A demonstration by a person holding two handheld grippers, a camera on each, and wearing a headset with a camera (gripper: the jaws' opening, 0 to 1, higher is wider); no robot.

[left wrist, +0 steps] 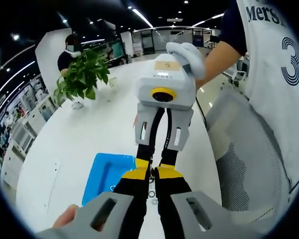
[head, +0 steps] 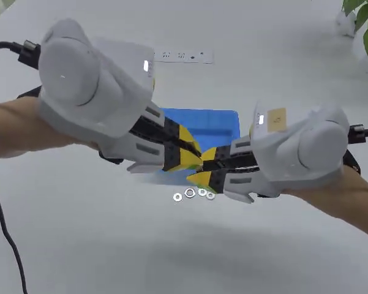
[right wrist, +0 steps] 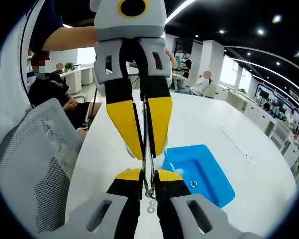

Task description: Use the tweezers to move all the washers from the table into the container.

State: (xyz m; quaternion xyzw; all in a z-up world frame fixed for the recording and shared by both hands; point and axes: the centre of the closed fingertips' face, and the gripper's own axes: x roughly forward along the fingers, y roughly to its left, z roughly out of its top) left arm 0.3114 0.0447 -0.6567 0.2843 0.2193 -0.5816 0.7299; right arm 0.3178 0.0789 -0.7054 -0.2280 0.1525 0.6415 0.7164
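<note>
Thin metal tweezers [right wrist: 147, 124] run between the two grippers, which meet tip to tip. My left gripper [head: 193, 160] is shut on their upper part; my right gripper [head: 202, 173] is shut on them nearer the points. In the right gripper view the tweezer points reach down past my right gripper [right wrist: 148, 175] toward a washer [right wrist: 150, 206] on the table. Several small steel washers [head: 195, 194] lie in a row on the white table just in front of the grippers. The blue container [head: 208, 125] sits right behind them, with one washer [right wrist: 193, 184] inside.
The white table [head: 171, 245] stretches all round. A power strip [head: 184, 56] lies at the back and a potted plant [left wrist: 82, 74] stands at one corner. A mesh office chair [left wrist: 244, 164] stands at the table's edge; a person sits in the background.
</note>
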